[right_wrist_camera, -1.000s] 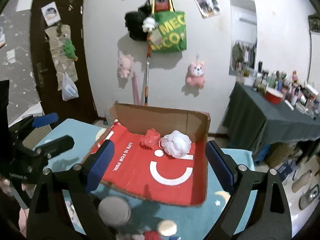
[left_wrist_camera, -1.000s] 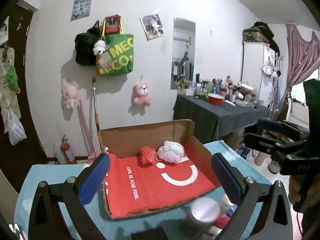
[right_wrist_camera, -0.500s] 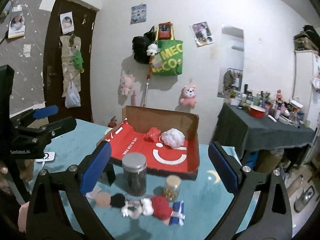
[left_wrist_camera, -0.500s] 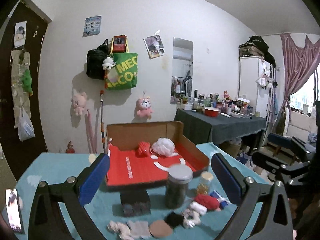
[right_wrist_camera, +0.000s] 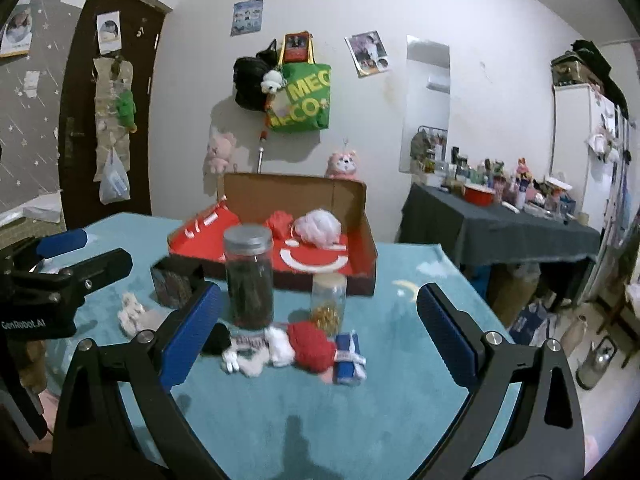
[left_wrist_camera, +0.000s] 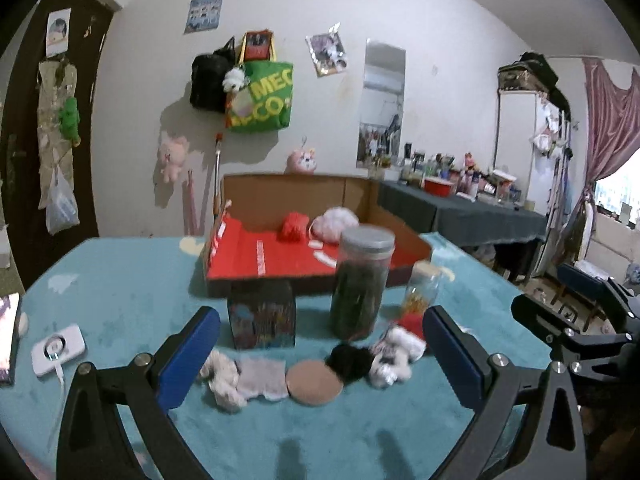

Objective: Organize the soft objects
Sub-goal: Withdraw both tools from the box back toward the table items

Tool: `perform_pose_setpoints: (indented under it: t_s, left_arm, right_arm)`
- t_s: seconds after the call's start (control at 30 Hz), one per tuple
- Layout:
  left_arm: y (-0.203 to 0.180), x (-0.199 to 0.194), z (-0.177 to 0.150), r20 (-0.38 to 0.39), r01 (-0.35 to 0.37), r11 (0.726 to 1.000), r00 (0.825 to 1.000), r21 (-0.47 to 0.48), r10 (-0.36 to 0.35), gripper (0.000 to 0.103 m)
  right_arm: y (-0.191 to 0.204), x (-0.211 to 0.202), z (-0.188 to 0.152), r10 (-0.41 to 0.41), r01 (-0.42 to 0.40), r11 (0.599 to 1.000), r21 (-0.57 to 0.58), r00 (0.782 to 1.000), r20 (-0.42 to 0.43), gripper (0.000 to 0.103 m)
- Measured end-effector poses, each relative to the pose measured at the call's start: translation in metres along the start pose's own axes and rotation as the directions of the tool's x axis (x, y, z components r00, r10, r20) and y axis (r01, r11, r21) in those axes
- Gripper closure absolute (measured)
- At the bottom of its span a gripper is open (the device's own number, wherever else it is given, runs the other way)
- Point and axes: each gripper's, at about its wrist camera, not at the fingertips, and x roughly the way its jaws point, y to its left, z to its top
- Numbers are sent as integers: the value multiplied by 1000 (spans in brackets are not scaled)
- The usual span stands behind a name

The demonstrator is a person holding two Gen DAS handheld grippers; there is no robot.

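Left gripper (left_wrist_camera: 320, 354) jaws wide apart, empty, above row of small soft items (left_wrist_camera: 308, 368) on teal tablecloth (left_wrist_camera: 120, 300). Right gripper (right_wrist_camera: 318, 328) also spread wide, nothing between pads; red knitted soft piece (right_wrist_camera: 312, 346) lies ahead, beside blue bundle (right_wrist_camera: 350, 358). "GenRobot.AI" printed on left gripper body in right view. Open cardboard box with red lining (right_wrist_camera: 288, 240) holds red soft ball (right_wrist_camera: 280, 222) and white mesh puff (right_wrist_camera: 318, 226); lining text blurred, unreadable. Green tote bag (right_wrist_camera: 302, 100) on wall reads "MEC", probably "CO" beneath. Tall grey-lidded jar (right_wrist_camera: 248, 276) stands before box.

White wall (right_wrist_camera: 500, 60) with hung green bag (right_wrist_camera: 302, 98), dark door (right_wrist_camera: 86, 120), cluttered grey-clothed side table (right_wrist_camera: 500, 228), pink curtain (left_wrist_camera: 608, 120).
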Motion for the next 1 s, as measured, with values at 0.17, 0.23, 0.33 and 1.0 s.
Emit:
perform_pose_setpoints:
  t_s: [0.17, 0.23, 0.33, 1.0]
  left_arm:
    - [1, 20, -21, -77, 2, 1000, 997, -20, -3, 0]
    - [2, 27, -28, -99, 2, 1000, 995, -18, -4, 0]
    - [-1, 35, -39, -131, 0, 1000, 991, -3, 0, 0]
    - [10, 53, -54, -234, -10, 1000, 972, -17, 6, 0]
  right_arm:
    - [-1, 15, -25, 13, -12, 1000, 24, 998, -64, 3]
    - [-1, 20, -33, 5, -3, 1000, 29, 997, -82, 3]
    - [-1, 29, -49, 0, 4, 999, 33, 992, -125, 3]
    - [-8, 66, -85, 19, 1, 997, 77, 967, -255, 3]
